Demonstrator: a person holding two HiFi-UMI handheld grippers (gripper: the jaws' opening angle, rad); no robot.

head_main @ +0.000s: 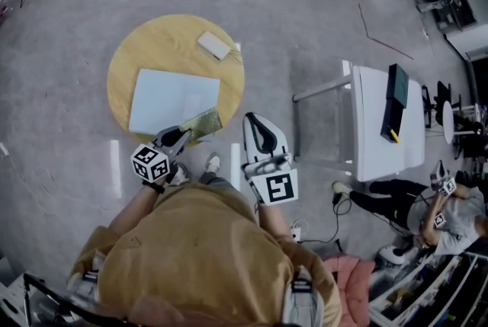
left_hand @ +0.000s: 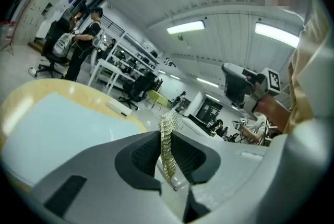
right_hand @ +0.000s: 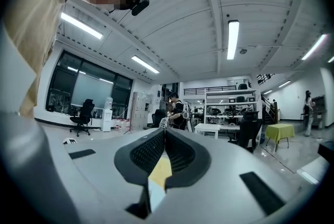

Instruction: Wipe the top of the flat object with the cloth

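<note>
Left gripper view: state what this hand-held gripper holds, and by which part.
The left hand-held gripper is shut on the olive-yellow textured cloth, pinching its near end. The rest of the cloth reaches over the edge of the round wooden table.

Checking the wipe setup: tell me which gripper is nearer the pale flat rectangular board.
Left. The left gripper, shut on the yellow-green woven cloth, sits at the pale flat board's near edge; the right gripper hangs off the round wooden table, to the board's right.

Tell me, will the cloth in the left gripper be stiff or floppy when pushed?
Probably floppy: the cloth is thin and its edge waves between the left gripper's shut jaws. Probably grippy rather than slippery: its weave looks coarse.
</note>
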